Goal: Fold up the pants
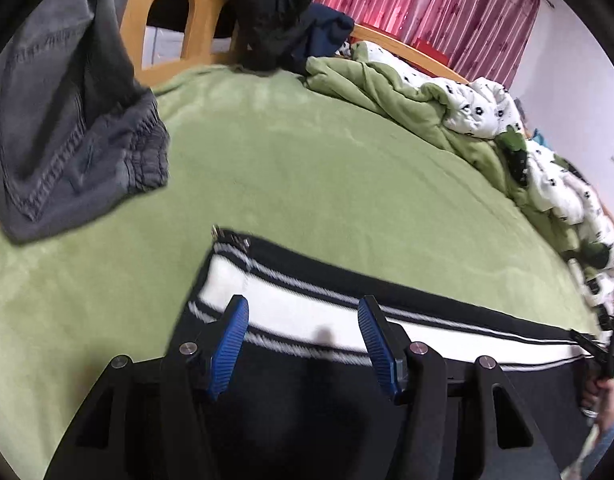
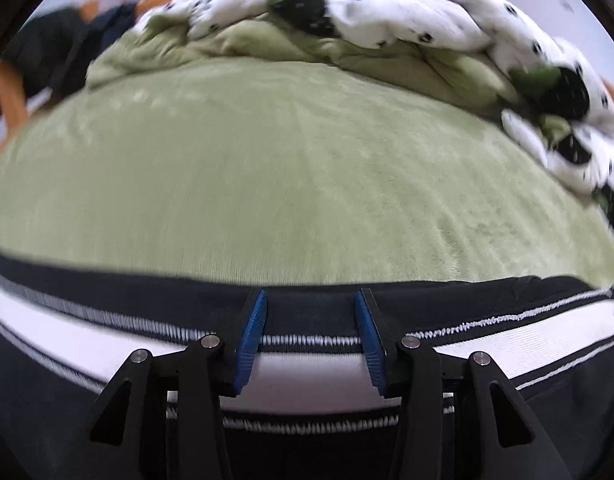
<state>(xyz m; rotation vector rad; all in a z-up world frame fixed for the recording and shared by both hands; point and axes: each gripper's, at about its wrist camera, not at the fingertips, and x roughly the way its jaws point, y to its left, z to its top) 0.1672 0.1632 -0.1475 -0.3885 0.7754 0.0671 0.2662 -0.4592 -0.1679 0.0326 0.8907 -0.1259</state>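
Black pants with a broad white side stripe (image 1: pixel 307 312) lie stretched across the green bed (image 1: pixel 307 168). My left gripper (image 1: pixel 303 308) is open, its blue pads (image 1: pixel 229 344) spread over the white stripe near the zippered leg end (image 1: pixel 231 236). In the right wrist view the same pants (image 2: pixel 107 344) run across the bottom. My right gripper (image 2: pixel 311 300) is open, its fingers (image 2: pixel 253 332) straddling the pants' far black edge. The right gripper (image 1: pixel 603 352) also shows at the far right edge of the left wrist view.
Grey pants (image 1: pixel 67 112) hang at the upper left of the left wrist view. A bunched green and white patterned duvet (image 1: pixel 487 120) lines the bed's far side and shows in the right wrist view (image 2: pixel 387 16). Dark clothes (image 1: pixel 275 12) drape on the wooden bed frame (image 1: pixel 203 12).
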